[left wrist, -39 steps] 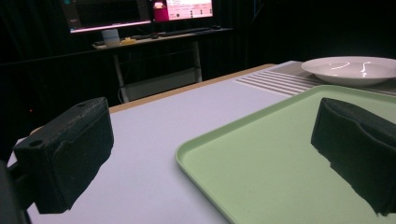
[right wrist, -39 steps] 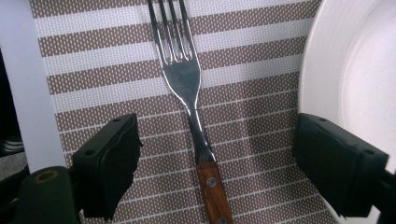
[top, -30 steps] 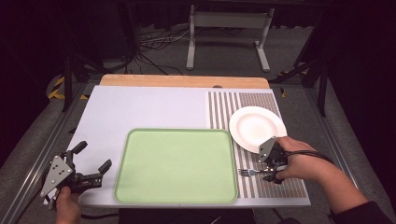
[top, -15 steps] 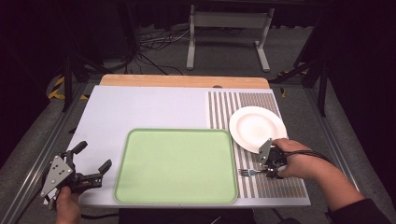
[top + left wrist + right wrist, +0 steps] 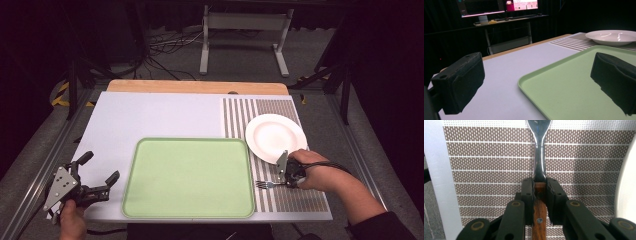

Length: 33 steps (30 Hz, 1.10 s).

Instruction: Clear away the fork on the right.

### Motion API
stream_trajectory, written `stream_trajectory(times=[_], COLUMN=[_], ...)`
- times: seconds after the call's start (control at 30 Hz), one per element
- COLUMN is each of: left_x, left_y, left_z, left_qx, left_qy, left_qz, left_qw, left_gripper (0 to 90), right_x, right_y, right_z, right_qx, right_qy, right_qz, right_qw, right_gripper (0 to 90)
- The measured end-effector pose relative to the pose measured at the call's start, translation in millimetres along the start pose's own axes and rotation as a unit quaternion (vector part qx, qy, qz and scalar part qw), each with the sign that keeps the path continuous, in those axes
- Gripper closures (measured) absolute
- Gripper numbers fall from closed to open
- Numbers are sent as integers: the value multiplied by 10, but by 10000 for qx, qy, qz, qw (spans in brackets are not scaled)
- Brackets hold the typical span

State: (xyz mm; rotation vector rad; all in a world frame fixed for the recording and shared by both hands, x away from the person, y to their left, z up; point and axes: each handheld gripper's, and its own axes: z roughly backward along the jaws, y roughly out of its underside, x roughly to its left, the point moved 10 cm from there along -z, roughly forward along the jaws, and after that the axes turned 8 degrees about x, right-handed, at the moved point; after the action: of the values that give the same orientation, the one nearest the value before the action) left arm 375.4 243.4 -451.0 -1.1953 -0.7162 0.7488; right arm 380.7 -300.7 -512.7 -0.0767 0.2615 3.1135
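My right gripper [image 5: 539, 195], jaws just closing, clamps the wood-handled steel fork [image 5: 539, 157] on the striped brown placemat [image 5: 292, 200], 6 o'clock of the white round plate [image 5: 276, 136]. Narrow grip: fork could pivot, slip when lifted. Left gripper [image 5: 97, 175] gapes empty.

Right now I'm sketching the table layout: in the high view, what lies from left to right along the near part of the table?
Left gripper → green tray → fork → right gripper, closed on the fork's handle.
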Motion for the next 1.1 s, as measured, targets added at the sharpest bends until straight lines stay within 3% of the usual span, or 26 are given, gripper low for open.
stream_trajectory(times=[0.5, 1.1], left_x=[3, 5], left_y=[0, 1], left_z=[0, 1], left_qx=[0, 0], left_qy=[-10, -14], left_qz=[-2, 21], left_qw=[10000, 10000], left_gripper=[0, 0], right_x=[4, -81], right_y=[7, -40], right_z=[8, 433], right_qx=[-15, -330], right_qy=[14, 365], right_qz=[22, -125], right_qw=[10000, 9987], right_gripper=[781, 781])
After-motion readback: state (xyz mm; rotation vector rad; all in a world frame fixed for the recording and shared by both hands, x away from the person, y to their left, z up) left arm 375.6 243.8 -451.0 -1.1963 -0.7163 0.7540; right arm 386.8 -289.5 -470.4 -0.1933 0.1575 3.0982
